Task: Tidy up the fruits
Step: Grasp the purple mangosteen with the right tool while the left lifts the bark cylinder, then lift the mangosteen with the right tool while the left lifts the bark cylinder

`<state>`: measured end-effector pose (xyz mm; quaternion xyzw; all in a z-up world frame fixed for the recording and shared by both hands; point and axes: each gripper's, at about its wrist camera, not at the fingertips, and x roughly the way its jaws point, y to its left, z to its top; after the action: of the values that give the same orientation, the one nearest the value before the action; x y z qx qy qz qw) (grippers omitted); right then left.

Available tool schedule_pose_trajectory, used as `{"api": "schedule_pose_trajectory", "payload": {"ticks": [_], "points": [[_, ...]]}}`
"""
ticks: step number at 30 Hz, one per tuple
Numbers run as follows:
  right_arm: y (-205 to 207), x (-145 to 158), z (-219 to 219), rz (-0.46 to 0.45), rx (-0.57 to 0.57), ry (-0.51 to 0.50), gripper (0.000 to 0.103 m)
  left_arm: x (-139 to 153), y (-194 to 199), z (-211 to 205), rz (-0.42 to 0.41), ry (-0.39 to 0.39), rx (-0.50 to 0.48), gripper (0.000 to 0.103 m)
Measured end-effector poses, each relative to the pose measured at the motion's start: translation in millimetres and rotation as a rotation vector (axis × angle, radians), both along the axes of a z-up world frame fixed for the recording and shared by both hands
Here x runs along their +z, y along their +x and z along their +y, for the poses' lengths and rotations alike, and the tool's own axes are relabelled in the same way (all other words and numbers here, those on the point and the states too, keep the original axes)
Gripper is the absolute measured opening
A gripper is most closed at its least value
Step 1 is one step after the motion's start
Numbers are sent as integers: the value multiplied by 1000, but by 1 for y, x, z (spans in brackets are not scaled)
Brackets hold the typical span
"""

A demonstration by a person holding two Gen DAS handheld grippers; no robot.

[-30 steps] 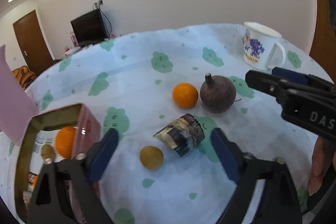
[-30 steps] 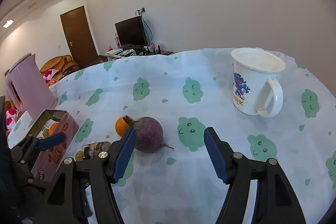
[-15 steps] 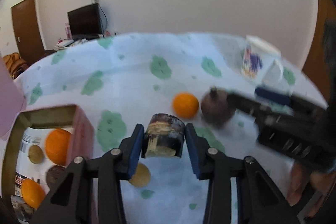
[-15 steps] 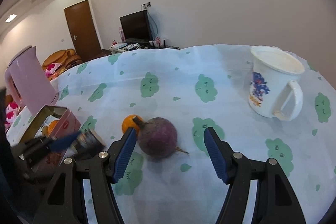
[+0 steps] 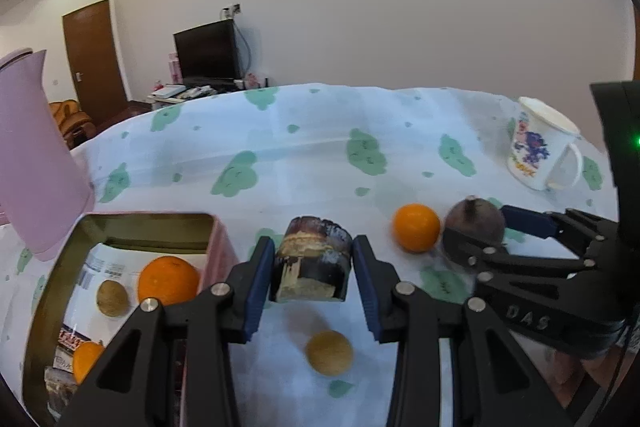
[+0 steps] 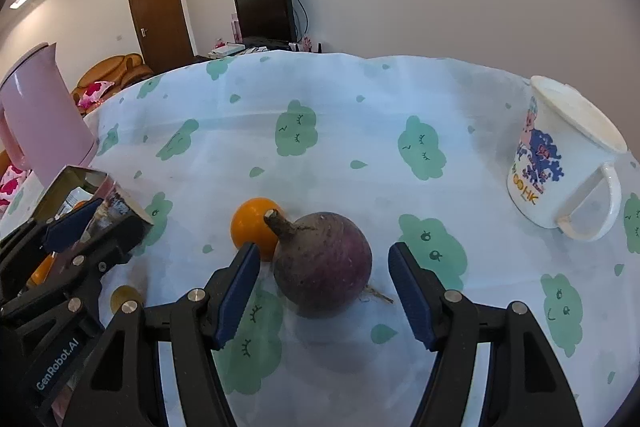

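My left gripper [image 5: 312, 279] is shut on a dark cylindrical piece with yellow streaks [image 5: 312, 263], held above the cloth just right of the pink tin box [image 5: 120, 223]. The tin holds oranges [image 5: 168, 279] and a small brown fruit [image 5: 112, 303]. A small tan fruit [image 5: 329, 352] lies on the cloth under the held piece. My right gripper [image 6: 324, 287] is open, its fingers on either side of a round purple fruit with a stem [image 6: 322, 269]. An orange [image 6: 256, 227] lies just behind that fruit on the left.
A white printed mug [image 6: 560, 167] stands at the right of the table. A pink kettle [image 6: 40, 115] stands at the left behind the tin. The table is covered with a white cloth with green cloud prints [image 6: 360, 131].
My left gripper closed on the dark cylindrical piece and lifted it off the cloth toward the tin. My right gripper moved forward until the purple fruit sits between its open fingers.
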<state>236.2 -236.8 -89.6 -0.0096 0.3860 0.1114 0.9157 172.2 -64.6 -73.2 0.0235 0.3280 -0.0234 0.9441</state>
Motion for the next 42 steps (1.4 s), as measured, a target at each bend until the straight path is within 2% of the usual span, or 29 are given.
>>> {"api": "schedule_pose_trajectory", "payload": {"ticks": [4, 6, 8, 13, 17, 27, 35, 42], "points": [[3, -2, -3, 11, -8, 13, 66, -1, -1, 12, 9, -7, 35, 42], [5, -4, -6, 29, 5, 39, 56, 0, -2, 17, 4, -27, 39, 42], [7, -5, -8, 44, 17, 67, 53, 2, -4, 14, -18, -40, 19, 42], [3, -2, -7, 28, 26, 70, 52, 2, -5, 5, -19, -65, -38, 42], [-2, 2, -6, 1, 37, 71, 52, 3, -4, 7, -23, -81, -29, 42], [-14, 12, -8, -82, 42, 93, 52, 10, -14, 3, -88, -57, -39, 42], [-32, 23, 0, -196, 63, 57, 52, 12, -19, 3, -116, -56, -39, 42], [-37, 26, -2, -229, 58, 62, 52, 13, -22, 4, -134, -56, -40, 42]]}}
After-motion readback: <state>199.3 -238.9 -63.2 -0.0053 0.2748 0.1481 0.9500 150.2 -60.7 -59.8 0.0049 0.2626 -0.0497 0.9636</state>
